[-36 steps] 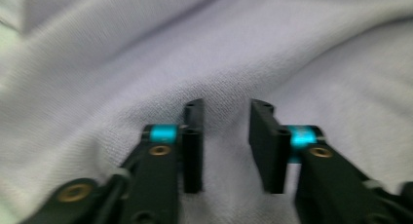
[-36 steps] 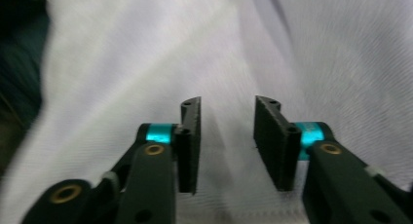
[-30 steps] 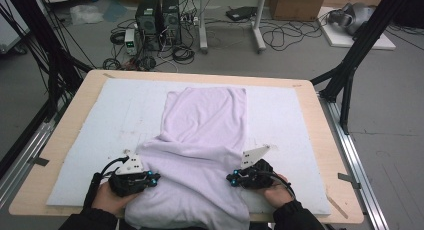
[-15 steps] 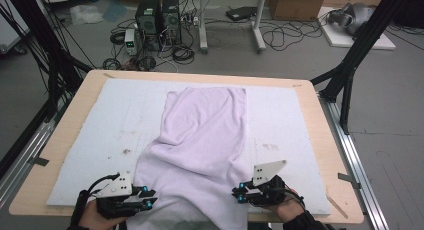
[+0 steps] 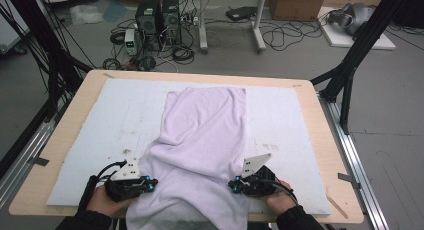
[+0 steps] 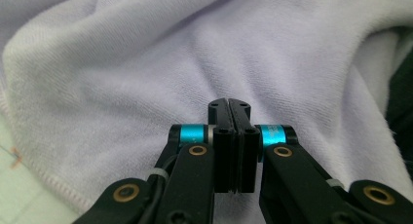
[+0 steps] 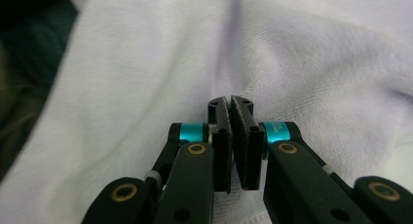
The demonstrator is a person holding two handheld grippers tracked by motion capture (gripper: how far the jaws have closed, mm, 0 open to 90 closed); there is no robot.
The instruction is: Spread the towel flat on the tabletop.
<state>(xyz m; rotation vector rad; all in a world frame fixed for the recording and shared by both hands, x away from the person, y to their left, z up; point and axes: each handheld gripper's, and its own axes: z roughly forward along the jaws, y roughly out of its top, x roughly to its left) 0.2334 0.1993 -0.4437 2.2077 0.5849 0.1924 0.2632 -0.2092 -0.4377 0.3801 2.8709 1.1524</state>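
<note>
A pale lilac towel (image 5: 205, 130) lies lengthwise on the white mat (image 5: 112, 115), and its near end hangs over the table's front edge. My left gripper (image 5: 152, 182) lies level at the towel's near left side, and my right gripper (image 5: 231, 184) at its near right side. Both have just been closing. In the left gripper view the jaws (image 6: 229, 103) stand pressed together with their tips in the towel (image 6: 146, 63), and creases run to them. In the right gripper view the jaws (image 7: 230, 101) meet at the tips against the cloth (image 7: 316, 63).
The mat lies on a wooden table (image 5: 60, 140) with black frame posts (image 5: 350, 65) at the sides. On the floor beyond the table are computer cases (image 5: 157, 17), cables and boxes. Bare mat lies to both sides of the towel.
Both hands drew back toward the near edge and apart, then came in again to the towel's sides. The towel's near part has narrowed and hangs lower over the edge.
</note>
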